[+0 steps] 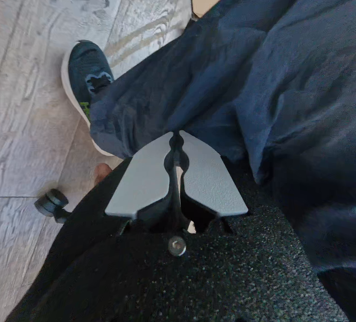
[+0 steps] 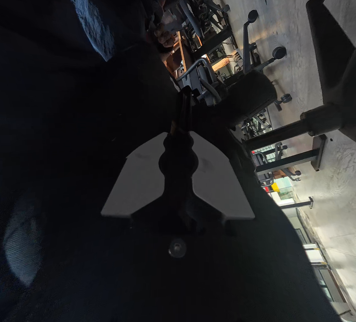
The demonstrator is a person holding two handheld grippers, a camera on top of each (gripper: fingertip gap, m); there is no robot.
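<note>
Your left claw [image 1: 176, 133] is closed, its grey fingers [image 1: 148, 174] meeting at the tips with nothing visible between them, pointed down against the dark blue trouser leg [image 1: 202, 81] beside a dark shoe [image 1: 84, 73] with a white sole on the grey wood-grain floor [image 1: 48, 23]. Your right claw [image 2: 180, 133] sits slightly parted around a slim dark object [image 2: 185, 108] that projects forward from between the tips, with a small tan part at its base; the view is too dark to identify it or confirm pad contact. Office chairs [image 2: 252, 89] and table legs [image 2: 285, 158] stand well beyond it.
</note>
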